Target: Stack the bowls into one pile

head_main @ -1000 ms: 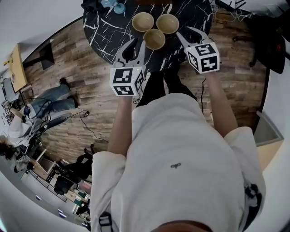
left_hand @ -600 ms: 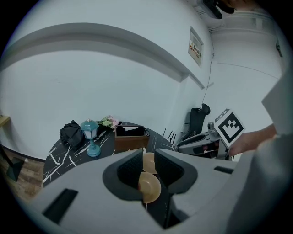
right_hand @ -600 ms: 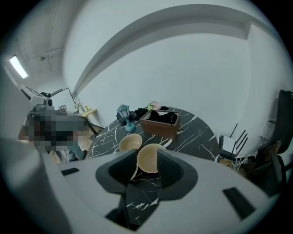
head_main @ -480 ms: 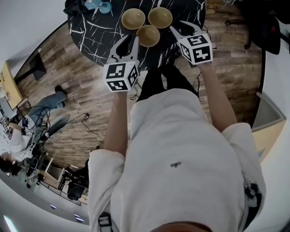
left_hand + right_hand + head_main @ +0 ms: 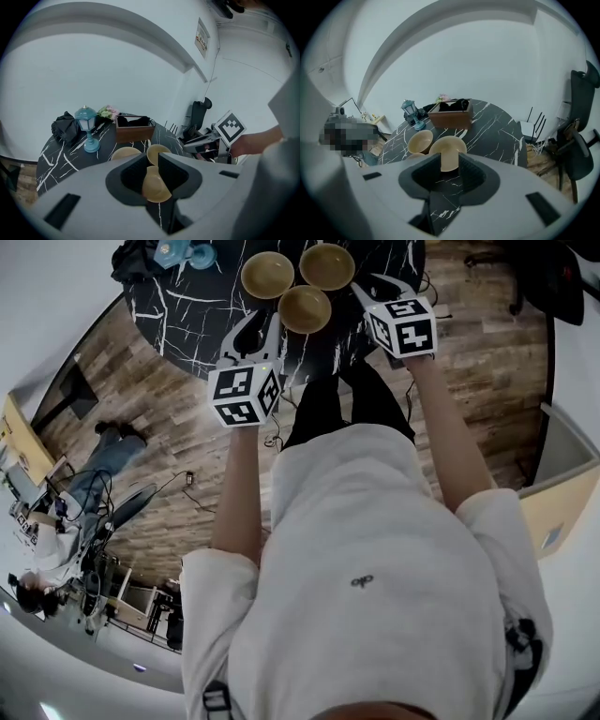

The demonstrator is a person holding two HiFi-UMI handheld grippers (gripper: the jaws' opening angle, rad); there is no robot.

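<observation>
Your three bowls sit unstacked and close together on the table (image 5: 187,315): the near bowl (image 5: 305,307) at 6 o'clock of the cluster, the left bowl (image 5: 267,274) at 10 o'clock and the right bowl (image 5: 326,265) at 2 o'clock. Your left gripper (image 5: 262,326) hangs over the table edge at about 8 o'clock from the near bowl. Its jaws stand apart and hold nothing, and in the left gripper view the near bowl shows through the gap, beyond the tips. Your right gripper (image 5: 378,287) is at about 4 o'clock from the right bowl, near it but apart. Its jaws have just been closing a little, yet they are wide and nothing is between them; the right bowl shows past the gap. Beyond the bowls, at the table's far side, stand a lamp (image 5: 87,129) and a box (image 5: 135,130).
</observation>
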